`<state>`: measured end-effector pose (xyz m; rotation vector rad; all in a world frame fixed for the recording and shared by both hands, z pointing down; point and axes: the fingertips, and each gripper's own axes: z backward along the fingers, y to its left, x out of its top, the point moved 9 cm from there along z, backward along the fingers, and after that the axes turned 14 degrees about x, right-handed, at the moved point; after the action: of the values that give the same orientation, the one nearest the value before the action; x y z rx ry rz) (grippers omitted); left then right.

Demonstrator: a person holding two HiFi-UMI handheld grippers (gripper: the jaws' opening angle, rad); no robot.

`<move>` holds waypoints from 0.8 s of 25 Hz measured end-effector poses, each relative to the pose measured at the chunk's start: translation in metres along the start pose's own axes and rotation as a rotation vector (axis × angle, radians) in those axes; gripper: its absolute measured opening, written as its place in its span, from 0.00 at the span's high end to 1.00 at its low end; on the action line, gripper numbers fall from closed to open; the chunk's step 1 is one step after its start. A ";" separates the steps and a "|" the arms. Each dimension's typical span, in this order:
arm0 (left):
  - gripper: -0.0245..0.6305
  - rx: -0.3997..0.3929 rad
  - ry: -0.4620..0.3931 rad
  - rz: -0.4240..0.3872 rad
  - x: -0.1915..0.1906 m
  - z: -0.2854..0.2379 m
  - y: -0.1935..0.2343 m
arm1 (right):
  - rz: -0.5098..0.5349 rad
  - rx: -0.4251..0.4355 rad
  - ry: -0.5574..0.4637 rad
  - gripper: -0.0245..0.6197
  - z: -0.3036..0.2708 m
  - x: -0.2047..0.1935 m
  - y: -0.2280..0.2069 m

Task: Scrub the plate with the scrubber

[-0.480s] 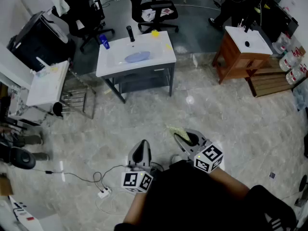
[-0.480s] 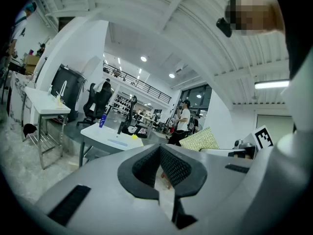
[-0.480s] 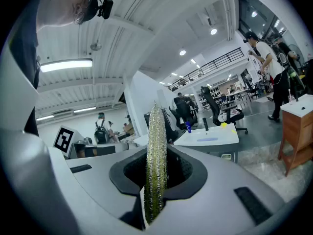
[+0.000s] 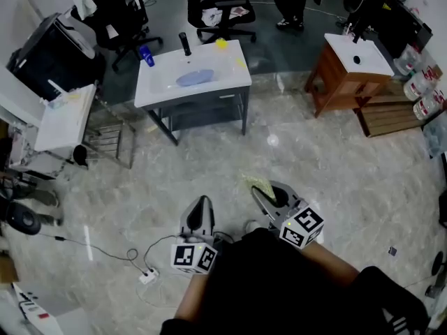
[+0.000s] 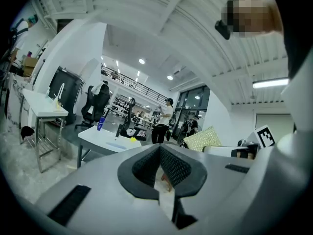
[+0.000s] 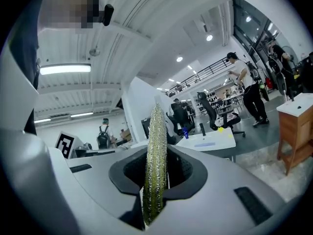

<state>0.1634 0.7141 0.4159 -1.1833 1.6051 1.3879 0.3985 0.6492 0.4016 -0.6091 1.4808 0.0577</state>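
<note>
left gripper (image 5: 160, 156): clenched, jaws pressed together, nothing between; held low in front of the body, above the floor, well apart from the tabletop
right gripper (image 6: 157, 179): grasping the scrubber; just beside the left gripper, also low over the floor
scrubber (image 6: 156, 146): yellow-green flat pad, seen edge-on between the jaws, sticking out past the tips
plate (image 4: 194, 79): light blue, lying flat in the shallow basin at the middle of the tabletop; well apart from both grippers
tabletop (image 4: 234, 75): white, on a dark frame, across the floor from the person
faucet (image 4: 185, 44): black, upright, middle of the far edge
blue bottle (image 4: 146, 56): near the far left corner of the tabletop, tilted
yellow item (image 4: 221, 44): far edge, right of the faucet; too small to tell what
floor (image 4: 335, 166): pale marble pattern
power strip (image 4: 148, 278): white, cable attached, on the floor near the left gripper
</note>
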 end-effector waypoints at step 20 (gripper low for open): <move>0.96 0.120 -0.008 -0.001 0.000 -0.008 0.005 | -0.065 0.024 -0.023 0.88 0.015 -0.003 -0.046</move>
<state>0.1594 0.7065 0.4194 -1.1066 1.6576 1.2749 0.4301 0.6180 0.4201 -0.6346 1.4361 -0.0034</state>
